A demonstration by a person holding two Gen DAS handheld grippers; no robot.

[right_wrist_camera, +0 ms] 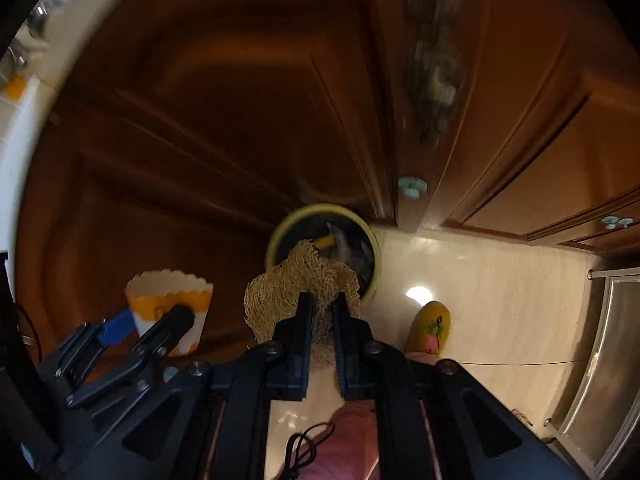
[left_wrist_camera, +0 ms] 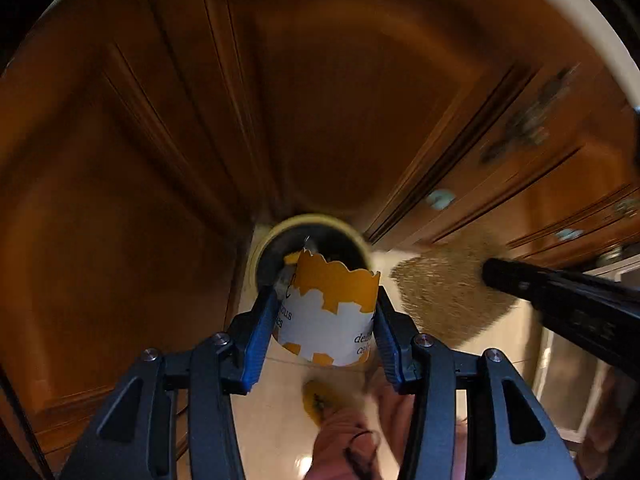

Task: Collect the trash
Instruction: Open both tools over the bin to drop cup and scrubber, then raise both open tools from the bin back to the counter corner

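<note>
Both hands are over the round pale-yellow waste bin (right_wrist_camera: 322,252) with the dark liner, which stands on the pale tiled floor (right_wrist_camera: 500,300) against the brown wooden cabinet doors (right_wrist_camera: 208,120). The left gripper (left_wrist_camera: 322,320) has its blue-padded jaws part-open and pressed on the 2 sides of a yellow-and-white paper cup with a scalloped rim (left_wrist_camera: 332,308), held upright just short of the bin's mouth. The right gripper (right_wrist_camera: 322,316) has its jaws almost fully closed, pinching a tan fibrous mesh scrubber (right_wrist_camera: 292,288) that hangs over the bin's near rim.

Inside the bin something yellow and something crumpled grey already show, so some trash looks collected. These 2 pieces are still in the grip, not yet dropped. My read: the pick-up is done for both, and what is left is to carry each over the opening and let go.

A person's yellow slipper (right_wrist_camera: 430,326) stands on the floor beside the bin, with pink trousers (right_wrist_camera: 344,440) below it.
</note>
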